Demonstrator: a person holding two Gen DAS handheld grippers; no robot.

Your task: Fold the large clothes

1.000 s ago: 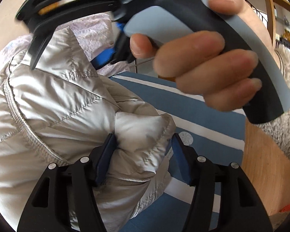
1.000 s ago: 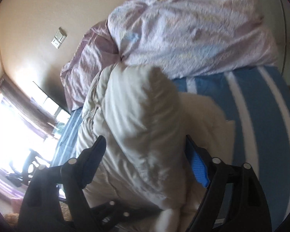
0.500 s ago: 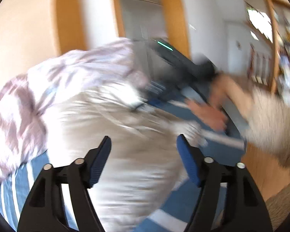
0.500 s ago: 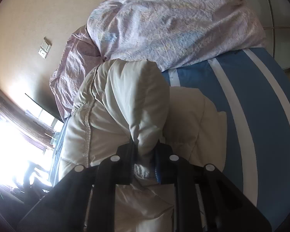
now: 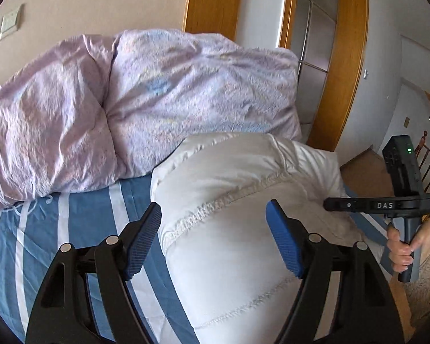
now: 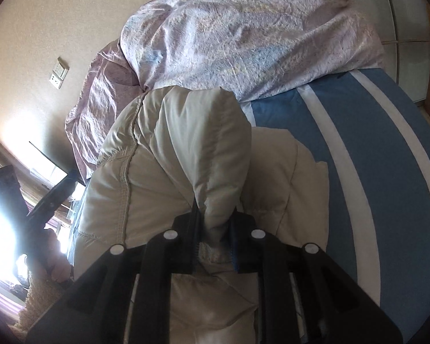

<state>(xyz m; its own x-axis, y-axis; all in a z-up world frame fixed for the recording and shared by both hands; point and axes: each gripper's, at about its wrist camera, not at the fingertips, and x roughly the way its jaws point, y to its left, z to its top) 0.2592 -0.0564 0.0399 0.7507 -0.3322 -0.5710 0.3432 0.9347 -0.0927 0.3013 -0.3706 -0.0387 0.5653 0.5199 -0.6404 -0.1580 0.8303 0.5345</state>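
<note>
At lower centre: right gripper (image 6: 213, 239) now clamped on pale quilted puffer jacket (image 6: 186, 149); left gripper (image 5: 215, 240), having released, apart; fold can proceed.

A beige wall (image 5: 86, 5) with a light switch (image 5: 10, 24) is seen upper left; a wooden door frame (image 5: 349, 66) is seen upper right.

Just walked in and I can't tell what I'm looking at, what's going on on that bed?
A person is folding a white puffer jacket on a bed with a blue striped sheet, using a handheld gripper in each hand. The right gripper is shut on a bunched fold of the jacket, near a ribbed edge. The left gripper is open above the jacket, gripping nothing. A crumpled lilac duvet is piled behind it.
</note>
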